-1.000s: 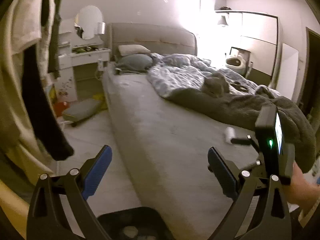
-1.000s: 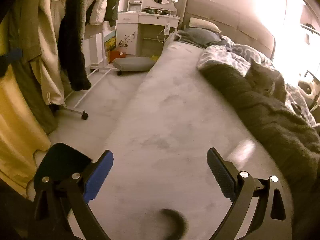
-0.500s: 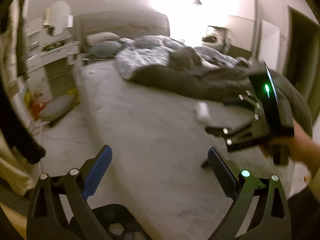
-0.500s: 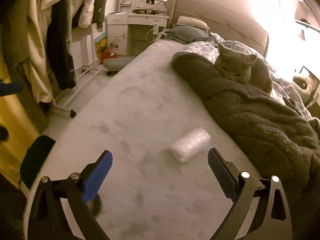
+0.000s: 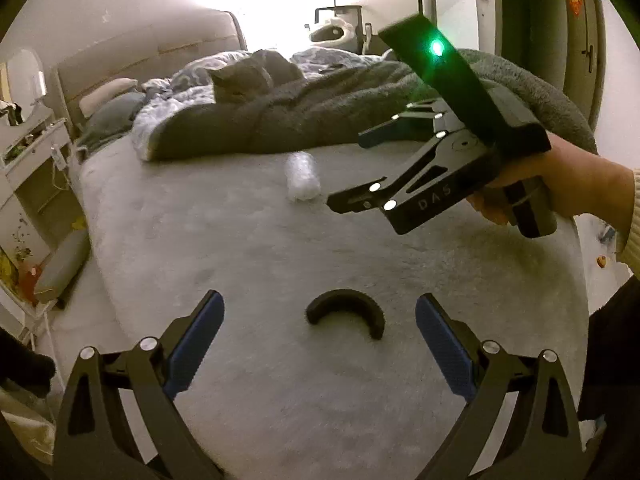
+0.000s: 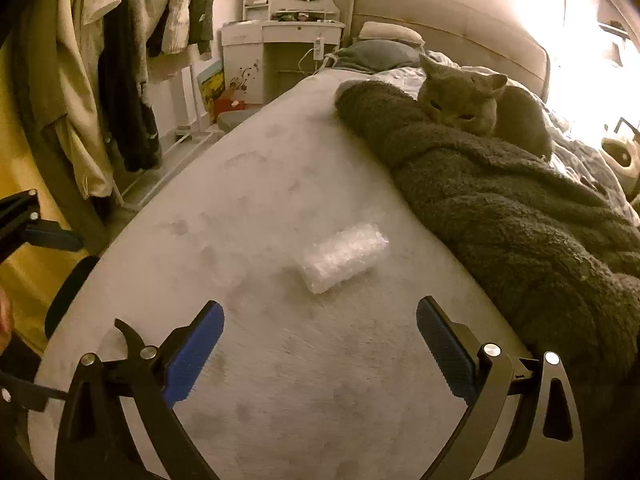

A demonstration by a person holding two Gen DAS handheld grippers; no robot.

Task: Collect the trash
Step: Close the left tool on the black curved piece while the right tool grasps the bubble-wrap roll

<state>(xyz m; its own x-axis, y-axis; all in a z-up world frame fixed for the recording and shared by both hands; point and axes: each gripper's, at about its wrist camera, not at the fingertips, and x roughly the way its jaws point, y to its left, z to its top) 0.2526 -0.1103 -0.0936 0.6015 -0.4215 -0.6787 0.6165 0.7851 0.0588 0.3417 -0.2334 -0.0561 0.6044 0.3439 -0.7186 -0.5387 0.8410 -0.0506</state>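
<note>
A roll of clear bubble wrap point(image 6: 345, 257) lies on the grey bed sheet point(image 6: 280, 360), just ahead of my open, empty right gripper point(image 6: 320, 352). It also shows in the left wrist view point(image 5: 302, 180), with the right gripper point(image 5: 352, 168) held open to its right. A black curved half-ring piece point(image 5: 345, 312) lies on the sheet between the fingers of my open, empty left gripper point(image 5: 320, 350). The left gripper's fingertip point(image 6: 52, 238) shows at the left edge of the right wrist view.
A grey cat point(image 6: 464, 100) lies on a dark fuzzy blanket point(image 6: 520, 216) along the bed's right side. Clothes hang on a rack point(image 6: 100, 60) left of the bed. A white dressing table point(image 6: 280, 48) stands by the headboard. A black bin edge point(image 6: 68, 292) sits beside the bed.
Both grippers have moved forward over the bed. The bubble wrap is now close ahead of the right gripper, and the black curved piece has come between the left gripper's fingers.
</note>
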